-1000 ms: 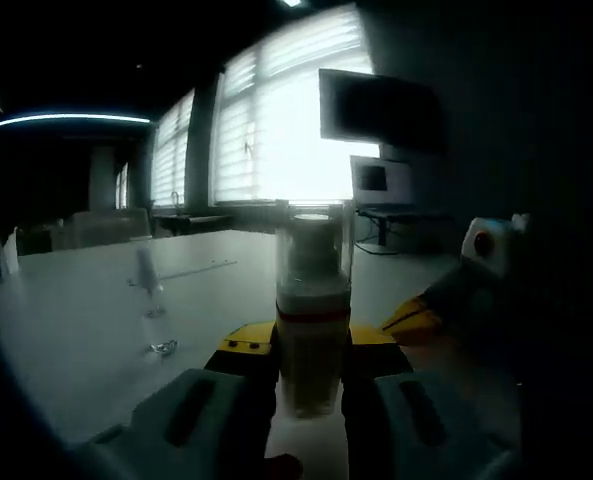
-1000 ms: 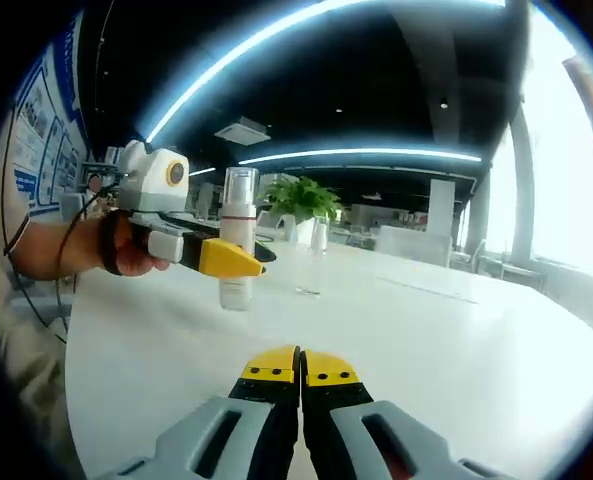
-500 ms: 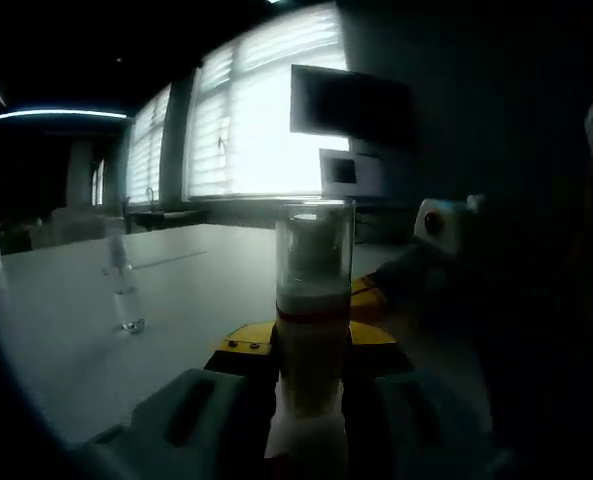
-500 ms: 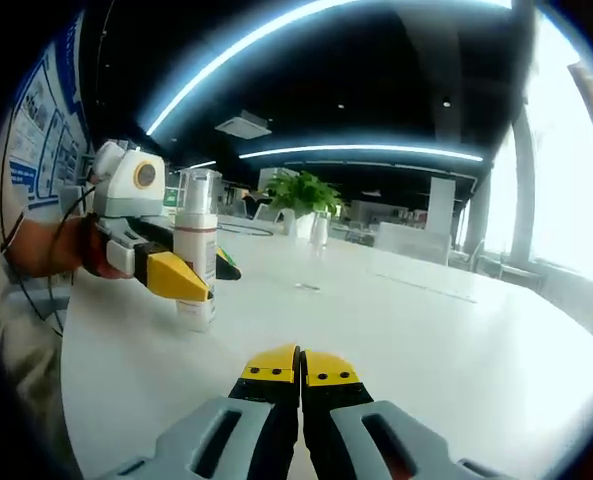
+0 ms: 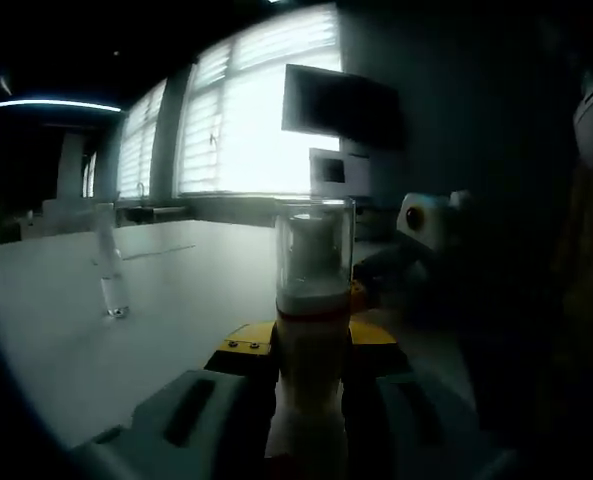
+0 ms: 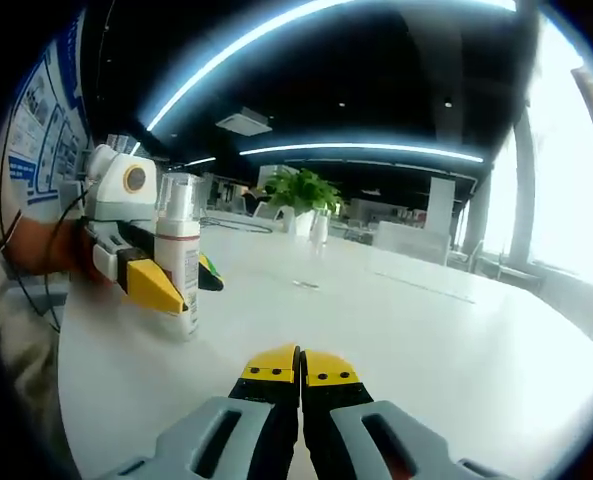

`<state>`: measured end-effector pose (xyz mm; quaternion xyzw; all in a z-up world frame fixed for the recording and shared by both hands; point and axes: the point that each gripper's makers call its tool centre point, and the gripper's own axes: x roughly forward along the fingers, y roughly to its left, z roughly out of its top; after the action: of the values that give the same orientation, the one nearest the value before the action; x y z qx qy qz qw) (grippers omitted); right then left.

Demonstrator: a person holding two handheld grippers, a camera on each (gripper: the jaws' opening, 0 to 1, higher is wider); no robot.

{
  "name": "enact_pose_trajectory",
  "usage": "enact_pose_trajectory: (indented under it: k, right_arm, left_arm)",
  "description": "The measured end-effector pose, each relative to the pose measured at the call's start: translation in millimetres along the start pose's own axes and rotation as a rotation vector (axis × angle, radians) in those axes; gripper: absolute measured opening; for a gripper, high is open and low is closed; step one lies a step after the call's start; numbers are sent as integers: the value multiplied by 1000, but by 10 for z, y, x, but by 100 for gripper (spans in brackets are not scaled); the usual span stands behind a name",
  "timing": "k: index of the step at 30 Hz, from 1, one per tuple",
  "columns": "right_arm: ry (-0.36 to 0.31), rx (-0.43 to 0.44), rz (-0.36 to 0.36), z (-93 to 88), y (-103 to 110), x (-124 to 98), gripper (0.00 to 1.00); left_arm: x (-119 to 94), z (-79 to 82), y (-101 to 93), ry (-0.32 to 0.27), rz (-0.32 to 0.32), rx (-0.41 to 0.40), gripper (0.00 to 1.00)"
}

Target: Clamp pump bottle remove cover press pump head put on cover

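Observation:
A white pump bottle [image 5: 312, 330] with a clear cover [image 5: 314, 240] over its pump head stands upright between my left gripper's [image 5: 309, 352] yellow-tipped jaws, which are shut on its body. In the right gripper view the same pump bottle [image 6: 180, 262] shows at the left, held by the left gripper [image 6: 166, 278] in a person's hand, its base down near the white table [image 6: 406, 330]. My right gripper [image 6: 299, 365] is shut with nothing in it, low over the table, to the right of the bottle and apart from it. It also appears, dim, as the right gripper [image 5: 396, 262] beyond the bottle.
A small clear bottle [image 5: 109, 275] stands on the table to the left of the pump bottle. A potted plant [image 6: 302, 205] and a slim bottle [image 6: 319, 232] sit far across the table. Bright windows and a dark monitor [image 5: 338, 105] lie behind.
The left gripper has carried the pump bottle further left and lower in the right gripper view, nearer the table. The right gripper has stayed shut and still.

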<state>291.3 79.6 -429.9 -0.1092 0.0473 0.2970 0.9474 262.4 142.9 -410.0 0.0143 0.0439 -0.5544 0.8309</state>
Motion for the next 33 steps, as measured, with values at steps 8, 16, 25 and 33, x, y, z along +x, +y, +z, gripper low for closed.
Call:
enact_pose_trajectory:
  k: [8, 16, 25, 33]
  right_arm:
    - [-2, 1, -4, 4, -9, -1, 0]
    - [-1, -2, -3, 3, -10, 5, 0]
    - [-2, -3, -3, 3, -5, 16, 0]
    - [-2, -4, -4, 1, -3, 13, 0]
  left_arm:
    - [-2, 5, -13, 1, -3, 28, 15]
    - [-31, 63, -12, -19, 21, 46, 18]
    - [-68, 45, 71, -36, 106, 36, 19]
    - [-66, 60, 50, -41, 114, 73, 14]
